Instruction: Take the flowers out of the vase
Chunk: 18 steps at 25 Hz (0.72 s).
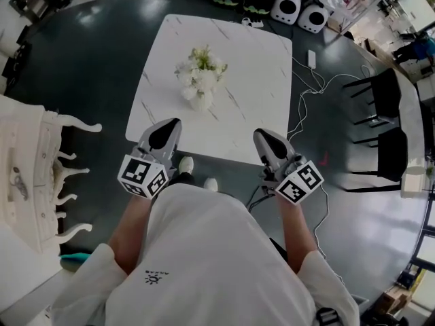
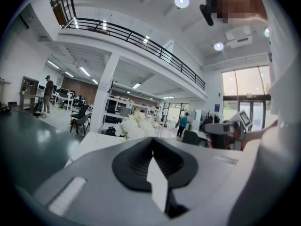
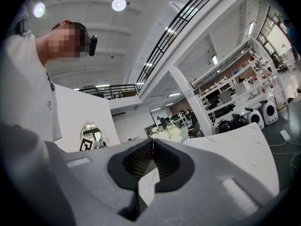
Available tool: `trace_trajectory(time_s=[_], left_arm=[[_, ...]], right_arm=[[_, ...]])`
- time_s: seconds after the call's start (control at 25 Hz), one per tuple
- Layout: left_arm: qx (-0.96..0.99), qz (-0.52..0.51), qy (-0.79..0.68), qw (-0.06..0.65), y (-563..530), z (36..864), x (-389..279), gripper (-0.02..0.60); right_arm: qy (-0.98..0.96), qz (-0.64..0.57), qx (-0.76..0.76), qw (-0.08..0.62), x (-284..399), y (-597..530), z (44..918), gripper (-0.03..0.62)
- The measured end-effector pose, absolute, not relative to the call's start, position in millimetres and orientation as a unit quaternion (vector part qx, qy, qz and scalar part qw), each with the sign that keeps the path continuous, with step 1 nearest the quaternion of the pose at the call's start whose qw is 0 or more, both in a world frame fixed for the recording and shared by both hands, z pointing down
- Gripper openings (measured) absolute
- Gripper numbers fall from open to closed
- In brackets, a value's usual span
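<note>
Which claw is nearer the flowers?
Left. The left claw is over the table at its near edge, slightly left of the flowers; the right claw is farther off to their right.

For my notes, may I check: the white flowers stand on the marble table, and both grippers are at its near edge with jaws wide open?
Only the jaws are wrong: the left gripper and right gripper are shut and empty, as both gripper views show. The flowers and table are as stated.
</note>
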State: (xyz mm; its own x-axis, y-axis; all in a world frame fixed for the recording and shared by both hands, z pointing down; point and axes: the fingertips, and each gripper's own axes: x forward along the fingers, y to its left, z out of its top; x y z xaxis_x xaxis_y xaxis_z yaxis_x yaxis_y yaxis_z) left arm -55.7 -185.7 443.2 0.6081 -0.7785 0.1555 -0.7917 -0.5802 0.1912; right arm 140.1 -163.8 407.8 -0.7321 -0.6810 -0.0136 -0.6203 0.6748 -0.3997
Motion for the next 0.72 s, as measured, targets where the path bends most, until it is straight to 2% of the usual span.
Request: trace_trajectory(time_s=[0.72], left_arm=[[0.908, 0.040, -0.408, 0.092, -259.0, 435.6, -71.5, 0.018]], right_arm=[[0.903, -0.172, -0.386, 0.076, 112.0, -225.9, 402.9, 0.002]])
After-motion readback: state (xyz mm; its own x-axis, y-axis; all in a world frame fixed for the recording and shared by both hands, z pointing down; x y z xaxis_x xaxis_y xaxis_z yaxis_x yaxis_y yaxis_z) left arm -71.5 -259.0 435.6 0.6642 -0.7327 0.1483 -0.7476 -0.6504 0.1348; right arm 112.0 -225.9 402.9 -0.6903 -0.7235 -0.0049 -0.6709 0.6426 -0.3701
